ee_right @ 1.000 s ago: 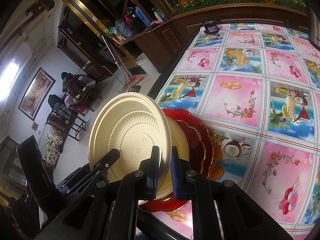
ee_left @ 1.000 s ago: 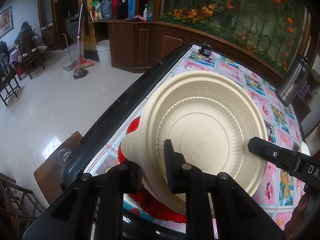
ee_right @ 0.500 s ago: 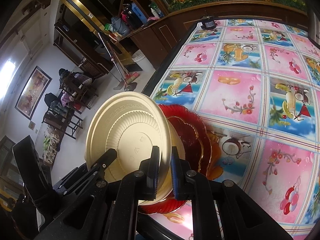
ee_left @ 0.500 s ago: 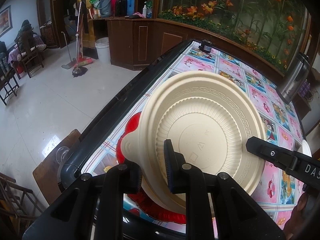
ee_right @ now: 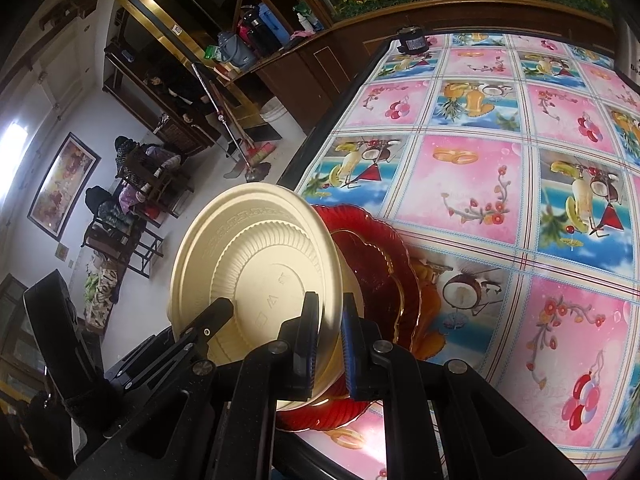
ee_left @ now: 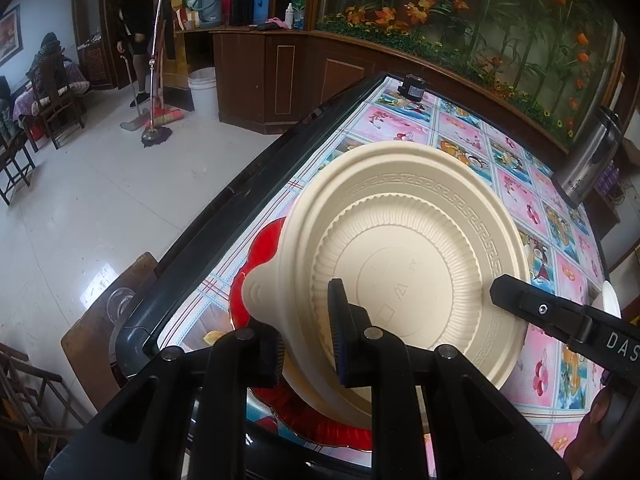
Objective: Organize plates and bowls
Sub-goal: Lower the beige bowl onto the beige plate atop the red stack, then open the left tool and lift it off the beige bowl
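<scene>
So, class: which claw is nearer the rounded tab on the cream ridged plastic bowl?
Left. The left claw grips the bowl right beside its tab; the right claw grips the opposite rim.

R claw [ee_right: 327,340] clamps rim of cream bowl [ee_right: 256,272], tilted over red plate [ee_right: 376,280] at table [ee_right: 480,184] edge.

cream bowl [ee_left: 404,264], red plate [ee_right: 376,276], pink-and-blue tablecloth [ee_right: 500,184]

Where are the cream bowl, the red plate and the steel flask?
cream bowl [ee_left: 400,264], left wrist view, ribbed underside.
red plate [ee_right: 372,264], right wrist view, inner surface.
steel flask [ee_left: 592,160], left wrist view, metal body.
</scene>
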